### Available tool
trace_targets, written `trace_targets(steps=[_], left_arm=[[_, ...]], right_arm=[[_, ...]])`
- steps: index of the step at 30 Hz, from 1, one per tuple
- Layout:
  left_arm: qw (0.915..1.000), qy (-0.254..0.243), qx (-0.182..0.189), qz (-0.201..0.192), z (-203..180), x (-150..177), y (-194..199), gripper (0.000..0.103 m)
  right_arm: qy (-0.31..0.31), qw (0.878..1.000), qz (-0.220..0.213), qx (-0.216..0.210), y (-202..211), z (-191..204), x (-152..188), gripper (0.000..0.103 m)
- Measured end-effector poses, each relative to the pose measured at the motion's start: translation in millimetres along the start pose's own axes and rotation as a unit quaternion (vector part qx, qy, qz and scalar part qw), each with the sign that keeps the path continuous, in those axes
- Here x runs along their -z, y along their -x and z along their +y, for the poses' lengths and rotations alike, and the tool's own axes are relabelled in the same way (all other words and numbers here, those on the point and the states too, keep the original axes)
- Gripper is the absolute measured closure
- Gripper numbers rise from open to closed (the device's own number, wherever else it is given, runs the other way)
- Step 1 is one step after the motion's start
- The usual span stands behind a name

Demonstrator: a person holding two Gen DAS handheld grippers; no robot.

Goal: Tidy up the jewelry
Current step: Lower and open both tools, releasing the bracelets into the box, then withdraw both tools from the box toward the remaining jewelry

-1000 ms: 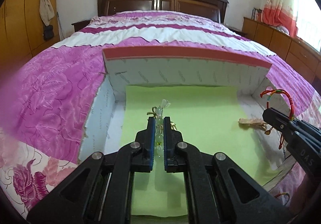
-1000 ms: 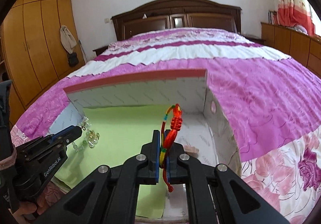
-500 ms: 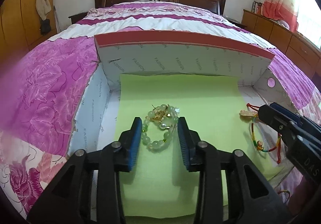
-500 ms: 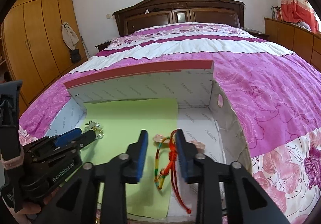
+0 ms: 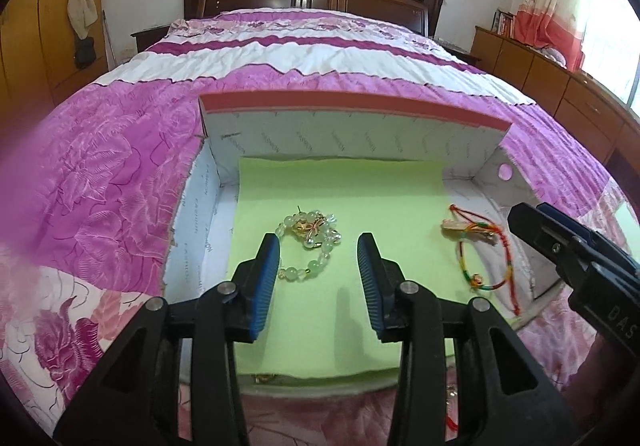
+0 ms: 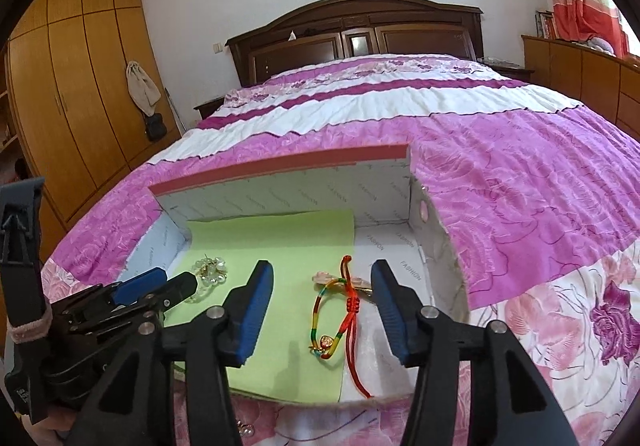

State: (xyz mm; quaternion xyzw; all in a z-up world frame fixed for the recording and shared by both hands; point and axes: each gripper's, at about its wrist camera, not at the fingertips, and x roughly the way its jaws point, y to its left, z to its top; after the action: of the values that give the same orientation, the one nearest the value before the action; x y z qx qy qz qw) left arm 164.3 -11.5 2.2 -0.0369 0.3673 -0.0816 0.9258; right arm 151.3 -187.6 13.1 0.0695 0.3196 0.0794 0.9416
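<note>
Pale-green glass-bead bracelet w/ gold charm lies flat on the lime-green paper liner of the white cardboard box, mid-frame in left view, just ahead of your left gripper; fingers part-open, nothing pinched. Red-and-multicolour woven cord bracelet lies at liner's right edge, long axis running up-frame, between the right gripper fingers, which are opening, not touching it. Each piece is nearest its own hand. Both look placed; more jewelry glints at bottom edge, outside box.
</note>
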Motion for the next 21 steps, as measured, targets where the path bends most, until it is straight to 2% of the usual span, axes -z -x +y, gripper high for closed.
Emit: trace_targets(steps=[11,21], left_arm=[[0.9996,0.01,0.013,-0.025,1,-3,36,0.07],[0.9989,0.007,0.016,-0.042,-5,-1,63,0.07]], right_arm=[[-0.013,0.999,-0.039,-0.008,41,3,-6,0.043],[-0.021,0.998,-0.062,-0.01,78,2,-3,0.043]])
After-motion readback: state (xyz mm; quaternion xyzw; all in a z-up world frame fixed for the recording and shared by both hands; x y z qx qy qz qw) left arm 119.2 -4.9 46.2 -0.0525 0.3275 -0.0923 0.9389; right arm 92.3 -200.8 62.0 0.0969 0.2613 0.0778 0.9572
